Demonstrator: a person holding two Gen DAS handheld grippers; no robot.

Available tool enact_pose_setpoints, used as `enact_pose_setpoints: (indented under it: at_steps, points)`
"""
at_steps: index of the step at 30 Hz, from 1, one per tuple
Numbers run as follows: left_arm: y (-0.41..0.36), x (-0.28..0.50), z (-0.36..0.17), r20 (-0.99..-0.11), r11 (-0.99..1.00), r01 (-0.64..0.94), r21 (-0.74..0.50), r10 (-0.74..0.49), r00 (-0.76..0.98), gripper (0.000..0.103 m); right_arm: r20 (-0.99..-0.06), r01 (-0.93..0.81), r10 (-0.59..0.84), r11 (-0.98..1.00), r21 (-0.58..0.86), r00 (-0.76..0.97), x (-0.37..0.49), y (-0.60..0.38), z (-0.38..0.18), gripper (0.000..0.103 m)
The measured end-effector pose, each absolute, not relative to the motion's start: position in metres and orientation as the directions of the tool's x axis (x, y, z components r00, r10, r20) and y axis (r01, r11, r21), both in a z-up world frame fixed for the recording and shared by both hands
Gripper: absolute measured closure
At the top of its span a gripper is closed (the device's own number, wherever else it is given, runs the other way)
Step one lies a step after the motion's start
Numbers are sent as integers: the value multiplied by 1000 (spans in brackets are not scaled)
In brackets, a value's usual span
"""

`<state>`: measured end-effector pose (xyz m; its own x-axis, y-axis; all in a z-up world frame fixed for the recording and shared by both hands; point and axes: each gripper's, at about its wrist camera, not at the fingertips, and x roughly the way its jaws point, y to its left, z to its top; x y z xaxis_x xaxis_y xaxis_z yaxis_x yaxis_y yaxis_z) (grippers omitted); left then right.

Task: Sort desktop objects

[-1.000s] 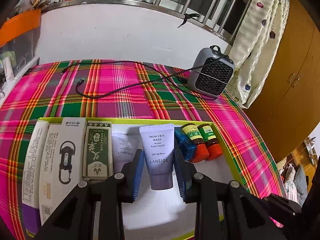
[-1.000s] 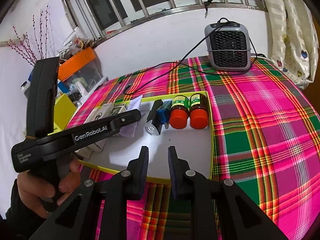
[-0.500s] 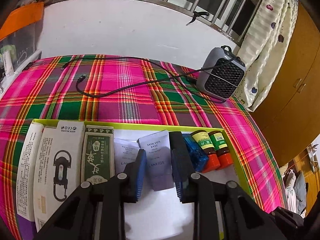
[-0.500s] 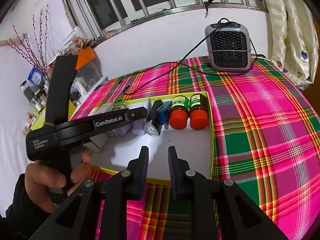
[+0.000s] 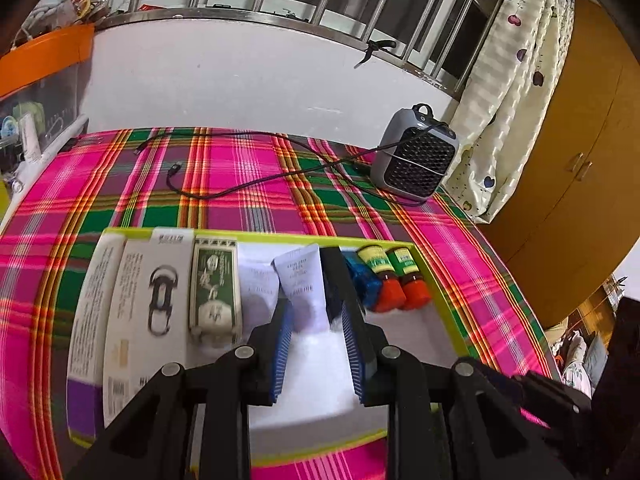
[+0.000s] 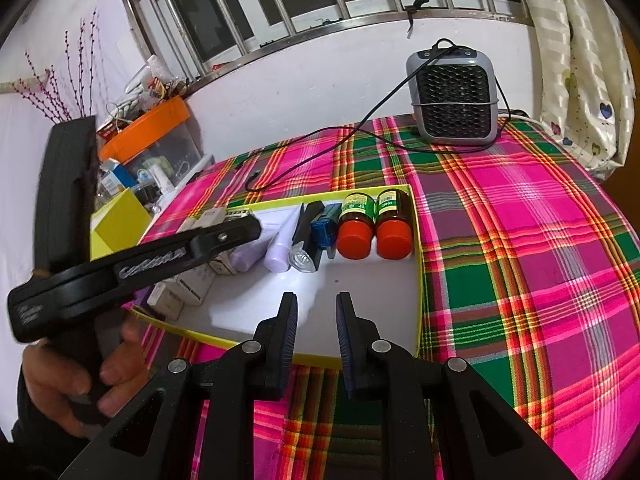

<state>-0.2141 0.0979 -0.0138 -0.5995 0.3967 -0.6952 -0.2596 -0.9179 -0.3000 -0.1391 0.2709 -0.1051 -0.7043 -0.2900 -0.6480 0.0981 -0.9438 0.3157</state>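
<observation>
**Tray contents lined along the far wall, both tools empty**

Tray [image 6: 416, 280]: yellow-rimmed, white floor, lying on the plaid tabletop [image 6: 540, 260]. Items lie side by side along its 12 o'clock wall, apparently to leave the near floor free.

- Two red-capped bottles [image 6: 374, 236]: far right corner, touching.
- Lilac tube [image 5: 304, 284]: mid-row, just beyond the left tool.
- Left tool [image 5: 316, 344]: partly open, nothing between its pads.
- Right tool [image 6: 316, 316]: narrowed to its limit, empty, over the tray's 6 o'clock edge.

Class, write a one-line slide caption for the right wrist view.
Right gripper hovers empty above a yellow-rimmed tray holding two red-capped bottles on a plaid tablecloth.
</observation>
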Motion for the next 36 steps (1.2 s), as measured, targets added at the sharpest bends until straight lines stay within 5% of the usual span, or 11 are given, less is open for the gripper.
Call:
enact_pose_setpoints:
  at_steps: [19, 36]
  points:
    - [83, -145, -1, -692, -940, -271, -206, 336, -639, 75, -663, 110, -230, -970, 219, -712, -116, 262, -94, 78]
    - [67, -113, -9, -715, -960, -221, -172, 276, -643, 63, -676, 165, -227, -974, 155, -701, -98, 247, -90, 77]
